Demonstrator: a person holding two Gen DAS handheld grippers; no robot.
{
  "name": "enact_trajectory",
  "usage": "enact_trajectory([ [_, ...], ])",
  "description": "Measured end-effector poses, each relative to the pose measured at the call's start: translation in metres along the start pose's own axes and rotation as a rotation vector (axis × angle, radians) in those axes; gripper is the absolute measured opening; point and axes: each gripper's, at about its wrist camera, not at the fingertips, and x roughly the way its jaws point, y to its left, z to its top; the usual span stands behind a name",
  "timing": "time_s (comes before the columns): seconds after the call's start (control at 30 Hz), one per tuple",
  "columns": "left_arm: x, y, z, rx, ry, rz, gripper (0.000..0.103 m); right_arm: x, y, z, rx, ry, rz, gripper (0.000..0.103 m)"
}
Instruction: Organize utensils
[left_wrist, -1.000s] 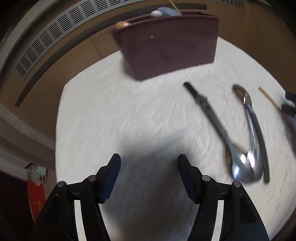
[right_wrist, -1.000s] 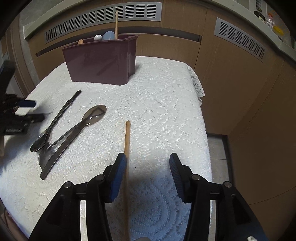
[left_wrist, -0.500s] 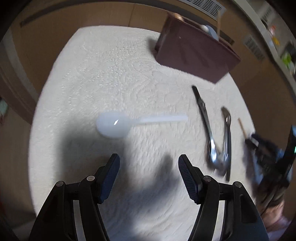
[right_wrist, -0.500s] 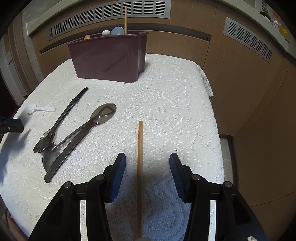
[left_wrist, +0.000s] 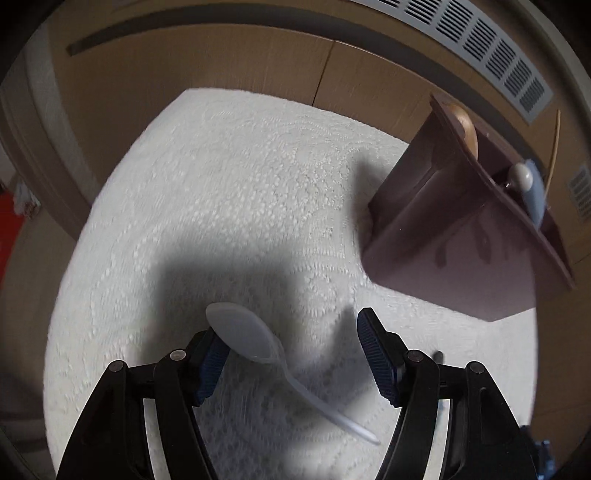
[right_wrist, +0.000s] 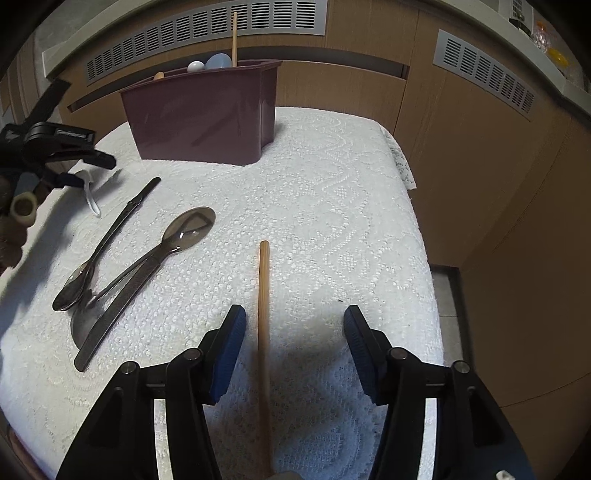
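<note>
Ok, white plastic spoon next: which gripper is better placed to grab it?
Left. The left gripper is open with the white plastic spoon between its fingers, bowl by the left pad. The right gripper is open over the wooden chopstick, far from that spoon.

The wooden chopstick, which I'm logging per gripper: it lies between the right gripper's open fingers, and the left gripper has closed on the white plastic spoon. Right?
Not quite. The left gripper is open; the left wrist view shows the white plastic spoon between its spread fingers. The wooden chopstick does lie between the right gripper's open fingers.
</note>
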Motion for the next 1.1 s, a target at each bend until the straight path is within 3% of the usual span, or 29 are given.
enact_trajectory([
  [0.13,-0.004,-0.011,-0.019,0.172,-0.046,0.044,0.067,-0.006,-0.002,0.0,-0.007,-0.029,-0.023,0.077],
  [0.2,-0.015,-0.009,-0.037,0.265,-0.073,0.041,0.062,-0.008,-0.002,0.001,-0.015,-0.039,-0.038,0.08],
  [0.33,-0.038,0.002,-0.068,0.37,-0.057,-0.057,0.036,-0.003,-0.001,0.004,-0.03,-0.021,-0.047,0.08],
  [0.43,-0.052,0.01,-0.089,0.422,-0.029,-0.121,0.035,-0.001,0.001,0.005,-0.024,-0.01,-0.036,0.083],
  [0.57,-0.068,0.027,-0.097,0.346,-0.041,-0.095,0.038,-0.001,0.002,0.004,-0.015,-0.019,-0.049,0.093],
  [0.7,-0.072,0.037,-0.082,0.234,-0.067,-0.092,0.06,-0.001,0.003,0.004,-0.02,-0.018,-0.058,0.098],
  [0.83,-0.045,0.035,-0.05,0.149,-0.046,-0.06,0.06,-0.005,0.007,0.002,-0.046,-0.025,-0.094,0.098],
  [0.93,-0.025,0.032,-0.033,0.099,-0.027,-0.055,0.057,-0.013,0.005,0.001,-0.046,-0.05,-0.061,0.098],
  [1.0,-0.02,0.026,-0.025,0.109,-0.032,-0.038,0.042,-0.019,-0.001,0.001,-0.017,-0.057,0.014,0.098],
  [1.03,-0.019,0.025,-0.023,0.112,-0.034,-0.039,0.035,-0.021,-0.005,0.002,-0.002,-0.056,0.041,0.095],
  [1.07,-0.02,0.023,-0.024,0.116,-0.041,-0.037,0.035,-0.023,-0.006,0.002,0.008,-0.057,0.054,0.088],
  [1.1,-0.024,0.022,-0.027,0.125,-0.054,-0.045,0.035,-0.024,-0.008,0.003,0.011,-0.052,0.058,0.065],
])
